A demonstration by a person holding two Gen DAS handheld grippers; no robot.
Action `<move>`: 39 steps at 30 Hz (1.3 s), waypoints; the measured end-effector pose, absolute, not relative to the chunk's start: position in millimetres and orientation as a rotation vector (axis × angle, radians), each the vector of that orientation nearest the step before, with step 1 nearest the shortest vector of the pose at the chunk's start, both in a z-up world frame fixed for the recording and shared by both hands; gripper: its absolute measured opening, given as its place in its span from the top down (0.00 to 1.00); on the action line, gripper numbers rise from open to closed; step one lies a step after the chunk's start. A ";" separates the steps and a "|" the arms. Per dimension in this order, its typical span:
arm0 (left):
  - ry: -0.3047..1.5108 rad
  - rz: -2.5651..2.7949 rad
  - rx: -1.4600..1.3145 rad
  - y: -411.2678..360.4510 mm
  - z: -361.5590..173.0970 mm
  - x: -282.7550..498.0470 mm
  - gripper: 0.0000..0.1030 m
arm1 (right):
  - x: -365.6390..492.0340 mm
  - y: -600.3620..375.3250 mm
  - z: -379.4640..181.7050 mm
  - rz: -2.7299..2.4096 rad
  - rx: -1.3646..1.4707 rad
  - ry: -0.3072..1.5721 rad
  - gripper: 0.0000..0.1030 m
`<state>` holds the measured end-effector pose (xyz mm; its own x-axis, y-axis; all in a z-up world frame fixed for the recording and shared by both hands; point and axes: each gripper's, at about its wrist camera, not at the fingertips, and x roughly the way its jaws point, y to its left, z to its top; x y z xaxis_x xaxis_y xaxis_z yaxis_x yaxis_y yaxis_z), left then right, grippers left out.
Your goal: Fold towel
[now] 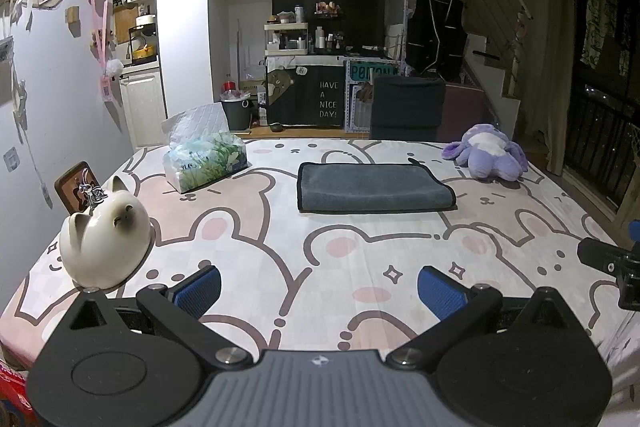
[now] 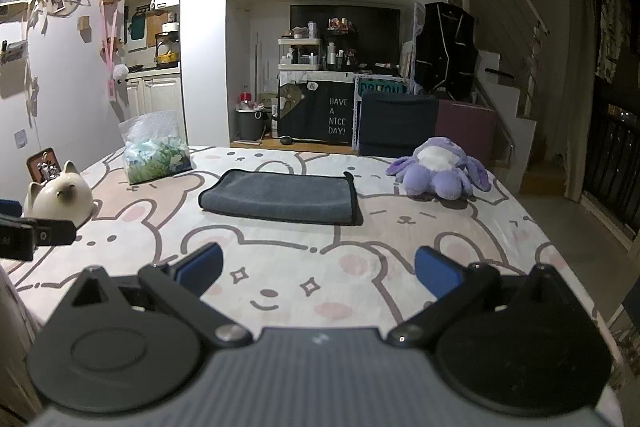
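A grey towel (image 1: 374, 187) with a black edge lies folded flat on the bunny-print table cover (image 1: 320, 259), toward the far side. It also shows in the right wrist view (image 2: 280, 198). My left gripper (image 1: 319, 289) is open and empty, held above the near part of the table, well short of the towel. My right gripper (image 2: 319, 273) is open and empty, also near the front edge, to the right of the left one. Part of the right gripper shows at the right edge of the left wrist view (image 1: 612, 263).
A white cat figurine (image 1: 105, 239) stands at the near left, with a small framed picture (image 1: 76, 187) behind it. A tissue pack (image 1: 206, 157) sits at the far left. A purple plush toy (image 1: 486, 153) lies at the far right. A dark chair (image 1: 408, 107) stands behind the table.
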<state>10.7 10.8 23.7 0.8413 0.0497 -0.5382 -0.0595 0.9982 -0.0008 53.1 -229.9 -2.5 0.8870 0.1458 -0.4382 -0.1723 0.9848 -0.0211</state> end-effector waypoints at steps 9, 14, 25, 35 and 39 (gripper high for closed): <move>0.569 0.058 -0.017 10.7 23.6 10.7 0.00 | 52.2 -230.1 -4.1 0.167 -0.053 0.453 0.00; 0.569 0.058 -0.016 10.6 23.6 10.5 0.00 | 52.6 -229.8 -4.7 0.166 -0.050 0.455 0.00; 0.569 0.058 -0.016 10.3 23.7 10.6 0.00 | 52.4 -230.3 -5.0 0.167 -0.047 0.454 0.00; 0.568 0.057 -0.015 10.0 24.1 10.2 0.00 | 52.6 -230.5 -5.0 0.166 -0.046 0.454 0.00; 0.568 0.057 -0.015 10.0 24.1 10.3 0.00 | 52.7 -230.7 -5.0 0.167 -0.046 0.455 0.00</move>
